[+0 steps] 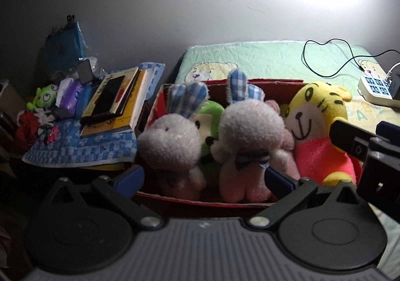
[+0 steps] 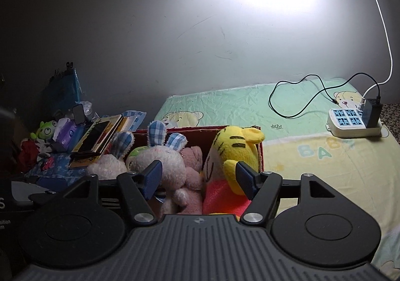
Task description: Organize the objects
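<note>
A red cardboard box [image 1: 200, 202] [image 2: 197, 132] on the bed holds several plush toys. Two grey-pink rabbits with blue checked ears [image 1: 172, 146] [image 1: 250, 135] sit in front, a green plush [image 1: 208, 118] between them, and a yellow tiger in a pink shirt [image 1: 317, 120] [image 2: 235, 148] at the right end. My left gripper [image 1: 203, 179] stands open just before the box's near wall, nothing between its fingers. My right gripper [image 2: 198, 177] is open too, hovering above the tiger and the right rabbit [image 2: 170, 163] without touching them. Its dark body shows at the right edge [image 1: 362, 148] of the left wrist view.
A stack of books with a dark phone [image 1: 112, 103] lies on a blue checked cloth [image 1: 75, 148] to the left, beside a tissue pack [image 1: 68, 95], a green toy [image 1: 46, 98] and a blue bag [image 1: 66, 48]. A power strip [image 2: 353, 122] with cables sits on the green bedsheet [image 2: 325, 168] at right.
</note>
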Available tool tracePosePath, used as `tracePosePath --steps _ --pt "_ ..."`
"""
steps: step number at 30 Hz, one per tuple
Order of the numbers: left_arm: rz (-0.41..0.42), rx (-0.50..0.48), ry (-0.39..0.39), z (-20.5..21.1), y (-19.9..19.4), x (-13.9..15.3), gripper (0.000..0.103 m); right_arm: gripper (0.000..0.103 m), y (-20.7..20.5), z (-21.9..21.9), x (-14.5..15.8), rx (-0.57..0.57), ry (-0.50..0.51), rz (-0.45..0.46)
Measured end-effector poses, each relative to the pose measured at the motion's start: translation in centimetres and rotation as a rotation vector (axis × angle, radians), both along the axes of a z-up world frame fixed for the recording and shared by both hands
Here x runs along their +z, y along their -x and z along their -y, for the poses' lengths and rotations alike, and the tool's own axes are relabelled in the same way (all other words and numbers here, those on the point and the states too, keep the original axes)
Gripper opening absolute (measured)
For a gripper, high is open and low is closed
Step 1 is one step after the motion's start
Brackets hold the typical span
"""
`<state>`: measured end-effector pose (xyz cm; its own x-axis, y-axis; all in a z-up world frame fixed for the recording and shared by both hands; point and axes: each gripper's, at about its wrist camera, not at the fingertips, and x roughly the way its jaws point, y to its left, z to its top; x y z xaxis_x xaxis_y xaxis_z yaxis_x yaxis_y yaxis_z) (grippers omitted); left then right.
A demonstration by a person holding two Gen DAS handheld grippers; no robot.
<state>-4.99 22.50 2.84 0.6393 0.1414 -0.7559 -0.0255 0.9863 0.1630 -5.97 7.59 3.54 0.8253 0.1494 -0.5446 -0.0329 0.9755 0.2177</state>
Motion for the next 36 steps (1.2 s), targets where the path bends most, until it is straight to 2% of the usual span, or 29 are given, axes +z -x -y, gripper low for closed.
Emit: tracePosePath --steps 10,19,23,30,36 --pt "-0.002 -0.014 -0.002 -3.1 -1.2 -0.6 0.102 0.068 -0.6 -3.0 -0.3 -0.026 0.019 -0.005" --pt "-0.039 -0.024 0.046 -4.7 -2.0 -1.3 0.103 0.068 -1.4 -4.0 -0.6 -0.041 0.013 -0.023" --pt "-0.055 -0.020 0.051 -5.0 -2.3 -1.4 0.103 0.068 -2.2 -4.3 -0.3 -0.075 0.025 -0.048" --pt "-0.081 -0.033 0.051 -5.1 -3.0 -1.4 0.103 0.068 -2.9 -4.7 -0.8 -0.072 0.031 -0.103" --pt "-0.083 -0.051 0.060 -5.0 -3.2 -1.5 0.103 0.070 -3.0 -4.2 -0.9 -0.084 0.021 -0.109"
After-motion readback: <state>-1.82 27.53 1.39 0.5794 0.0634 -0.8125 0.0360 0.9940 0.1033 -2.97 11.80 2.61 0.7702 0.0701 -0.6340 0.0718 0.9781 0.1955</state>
